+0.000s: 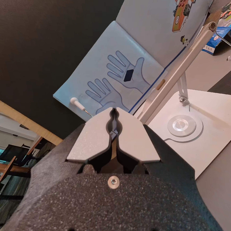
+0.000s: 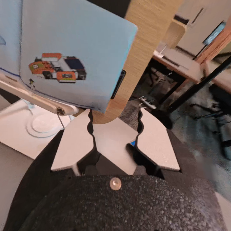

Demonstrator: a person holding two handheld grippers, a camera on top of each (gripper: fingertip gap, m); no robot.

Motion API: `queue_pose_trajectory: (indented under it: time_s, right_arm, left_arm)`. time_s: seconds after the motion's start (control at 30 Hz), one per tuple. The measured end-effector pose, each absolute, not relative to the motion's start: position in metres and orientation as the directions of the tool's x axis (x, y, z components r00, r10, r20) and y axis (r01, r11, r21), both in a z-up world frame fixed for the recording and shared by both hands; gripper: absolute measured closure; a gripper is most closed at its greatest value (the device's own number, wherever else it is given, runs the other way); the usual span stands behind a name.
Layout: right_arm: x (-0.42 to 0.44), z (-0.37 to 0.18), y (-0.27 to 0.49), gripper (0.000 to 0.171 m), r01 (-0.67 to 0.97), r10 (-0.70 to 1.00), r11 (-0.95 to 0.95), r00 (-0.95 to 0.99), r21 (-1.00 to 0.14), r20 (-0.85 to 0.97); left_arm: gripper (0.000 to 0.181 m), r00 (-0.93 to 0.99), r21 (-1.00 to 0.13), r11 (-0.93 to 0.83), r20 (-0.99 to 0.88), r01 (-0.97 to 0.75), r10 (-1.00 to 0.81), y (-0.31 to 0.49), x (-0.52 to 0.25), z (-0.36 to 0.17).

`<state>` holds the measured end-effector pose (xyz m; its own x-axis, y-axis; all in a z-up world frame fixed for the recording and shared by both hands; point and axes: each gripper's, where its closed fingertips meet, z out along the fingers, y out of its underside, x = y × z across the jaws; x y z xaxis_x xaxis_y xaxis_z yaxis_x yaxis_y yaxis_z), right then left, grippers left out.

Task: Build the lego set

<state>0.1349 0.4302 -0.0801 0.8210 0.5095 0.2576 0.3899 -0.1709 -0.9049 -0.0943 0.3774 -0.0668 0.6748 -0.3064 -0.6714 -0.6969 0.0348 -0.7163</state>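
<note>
While the instruction booklet [image 1: 112,70] sits propped on a white stand [image 1: 166,80] in the upper middle of the left wrist view, its pale blue glossy page shows two outlined hands with a dark diamond shape on one palm. A white-capped clip pin [image 1: 76,101] presses the page's lower left corner. The left gripper [image 1: 114,110] has its grey, wavy-edged fingers pinched together at the tips, apparently on the page's bottom edge, though the contact spot is hidden. In the right wrist view the booklet's other page [image 2: 77,43] fills the upper left, blurry, with a printed orange-and-white truck. The right gripper [image 2: 115,112] is spread wide, nothing in it. The stand's flat white base [image 1: 212,118] has a round metal disc [image 1: 181,125]. A lego box [image 1: 220,36] is cut off upper right.
</note>
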Motion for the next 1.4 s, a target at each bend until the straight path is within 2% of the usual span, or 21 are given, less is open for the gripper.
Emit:
queue_pose_trajectory:
  time_s: [0.07,0.17,0.23,0.33,0.5,0.57,0.73,0.9,1.03,1.13,1.23,1.4]
  right_arm:
    - [0.135,-0.085,0.433,0.095,0.307,0.582,-0.224,0.803,-0.925,0.126]
    - [0.124,-0.091,0.429,0.099,0.208,0.726,-0.291,0.684,-0.934,-0.073]
    - [0.115,-0.091,0.424,0.12,0.168,0.788,-0.321,0.593,-0.932,-0.164]
    - [0.119,-0.091,0.424,0.136,0.123,0.786,-0.327,0.586,-0.937,-0.197]
    - [0.123,-0.09,0.401,0.141,0.041,0.757,-0.315,0.614,-0.948,-0.224]
    - [0.124,-0.09,0.397,0.141,0.036,0.731,-0.299,0.65,-0.954,-0.205]
    - [0.124,-0.09,0.397,0.139,0.026,0.686,-0.305,0.7,-0.952,-0.201]
    - [0.128,-0.093,0.39,0.142,-0.049,0.616,-0.321,0.748,-0.946,-0.248]
    - [0.142,-0.103,0.362,0.139,-0.227,0.489,-0.32,0.792,-0.92,-0.365]
    - [0.115,-0.126,0.327,0.136,-0.256,0.522,-0.412,0.72,-0.874,-0.457]
    - [0.062,-0.135,0.298,0.13,-0.298,0.599,-0.548,0.512,-0.782,-0.615]
    - [0.049,-0.117,0.328,0.126,-0.615,0.506,-0.624,0.152,-0.482,-0.849]
  left_arm:
    - [0.181,0.674,-0.716,0.038,-0.672,-0.697,-0.306,0.377,-0.094,-0.067]
    - [0.181,0.676,-0.718,0.039,-0.67,-0.694,-0.307,0.377,-0.094,-0.067]
    - [0.181,0.672,-0.714,0.037,-0.674,-0.699,-0.308,0.377,-0.094,-0.067]
    - [0.181,0.663,-0.707,0.041,-0.68,-0.706,-0.313,0.377,-0.094,-0.067]
    - [0.178,0.646,-0.681,0.02,-0.703,-0.732,-0.299,0.375,-0.099,-0.068]
    - [0.179,0.646,-0.688,0.064,-0.706,-0.723,-0.291,0.365,-0.088,-0.059]
    - [0.181,0.591,-0.714,0.214,-0.681,-0.667,-0.432,0.339,-0.01,-0.045]
    - [0.181,0.534,-0.683,0.156,-0.675,-0.714,-0.509,0.37,0.036,-0.061]
    - [0.181,0.586,-0.712,0.04,-0.606,-0.701,-0.538,0.387,0.037,-0.068]
    - [0.181,0.581,-0.706,0.063,-0.627,-0.706,-0.519,0.389,0.037,-0.068]
    - [0.181,0.581,-0.703,0.072,-0.636,-0.707,-0.508,0.39,0.037,-0.068]
    - [0.181,0.608,-0.735,0.07,-0.606,-0.674,-0.513,0.389,0.037,-0.068]
